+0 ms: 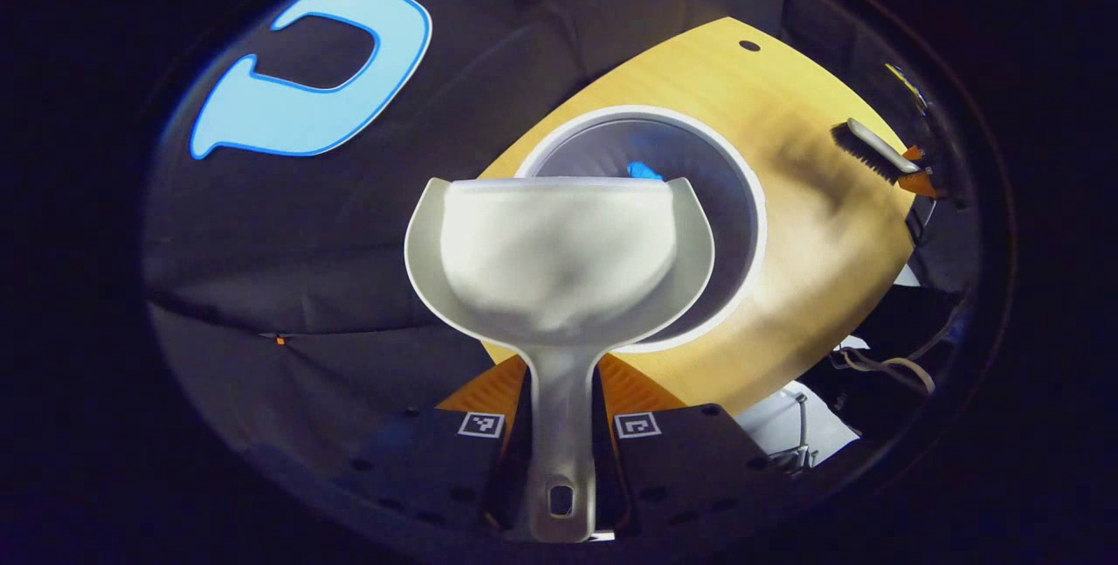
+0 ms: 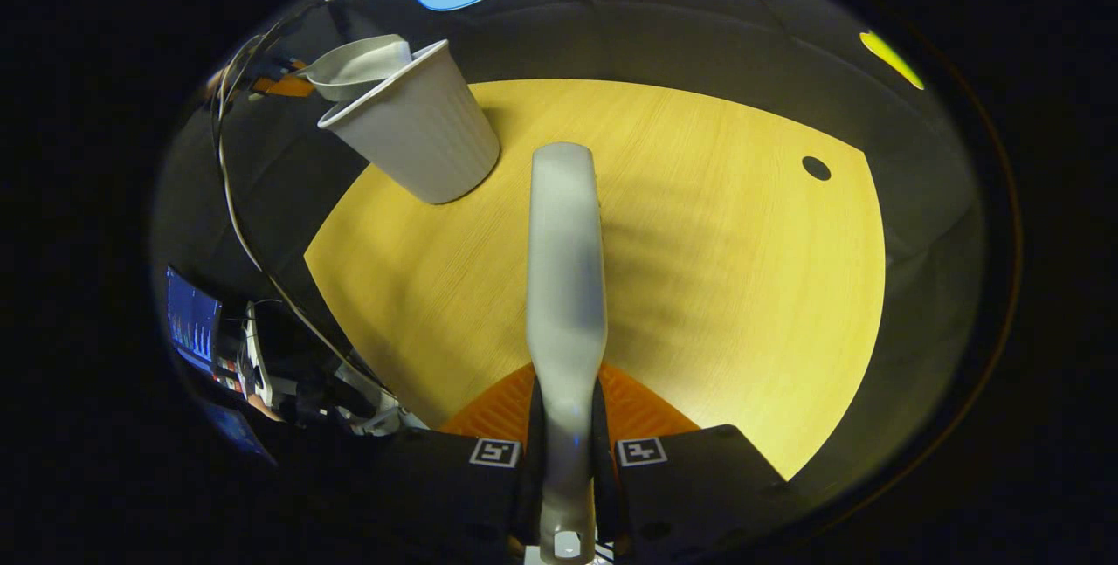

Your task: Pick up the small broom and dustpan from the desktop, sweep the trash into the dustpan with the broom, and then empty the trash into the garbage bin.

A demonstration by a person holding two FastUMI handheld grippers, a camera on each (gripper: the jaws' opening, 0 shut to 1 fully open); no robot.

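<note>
In the left gripper view, the left gripper point(image 1: 559, 425) holds the dustpan point(image 1: 559, 255) by its handle, both fingers pressing on the handle from the two sides. The pan is tipped forward over the open mouth of the garbage bin point(image 1: 751, 198), and its front lip lies above the near part of the rim. A blue piece of trash point(image 1: 645, 170) lies inside the bin. The bin stands near the left edge of the wooden desktop point(image 1: 786, 303).

In the right gripper view, the right gripper point(image 2: 566, 451) is closed on the handle of the small broom point(image 2: 566, 268), which points forward above the desktop point(image 2: 742, 285). The wide surface to the right of the broom is free, up to a small dark hole point(image 2: 816, 168) near the far edge. The garbage bin point(image 2: 419, 133) stands far left, with the dustpan point(image 2: 354, 67) at its rim.
</note>
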